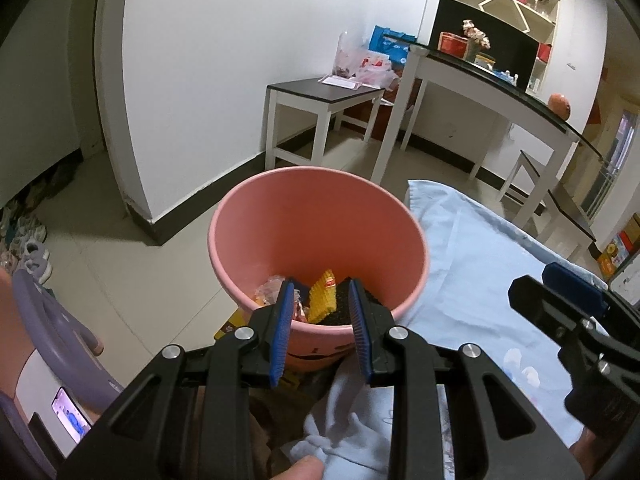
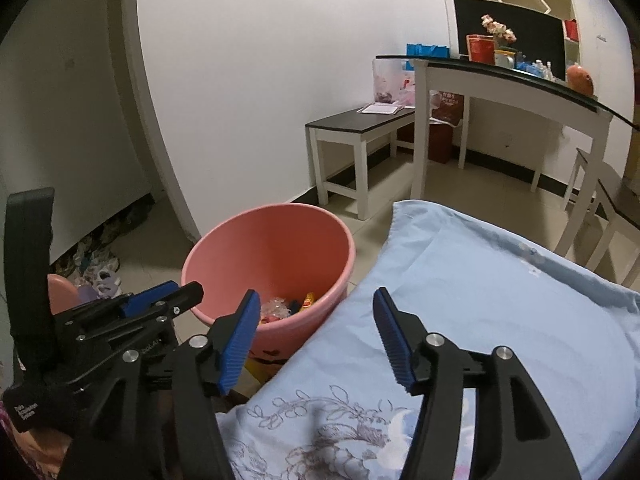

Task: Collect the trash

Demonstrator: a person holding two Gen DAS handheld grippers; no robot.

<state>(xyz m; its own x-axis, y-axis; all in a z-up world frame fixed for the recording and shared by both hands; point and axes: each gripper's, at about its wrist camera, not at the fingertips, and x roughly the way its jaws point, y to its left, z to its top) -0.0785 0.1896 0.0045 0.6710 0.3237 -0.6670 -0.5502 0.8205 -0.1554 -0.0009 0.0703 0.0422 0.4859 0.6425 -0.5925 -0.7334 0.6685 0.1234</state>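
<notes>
A pink bin (image 1: 316,172) stands on the tiled floor beside a bed with pale blue bedding (image 1: 460,248). At its bottom lie a yellow wrapper (image 1: 322,300), a black item and clear plastic wrappers (image 1: 268,292). My left gripper (image 1: 320,286) hovers over the bin's near rim, open, with nothing between its blue pads. The right wrist view shows the bin (image 2: 272,210) at lower left with the left gripper (image 2: 176,294) beside it. My right gripper (image 2: 316,296) stands wide open above the edge of the bedding (image 2: 500,300), right of the bin, with nothing in it.
A dark-topped bench (image 1: 320,92) and a white table with a glass top (image 1: 480,76) stand by the far wall. Shoes (image 1: 28,240) line the left wall. A purple chair (image 1: 52,328) and a lit phone (image 1: 70,420) are at lower left.
</notes>
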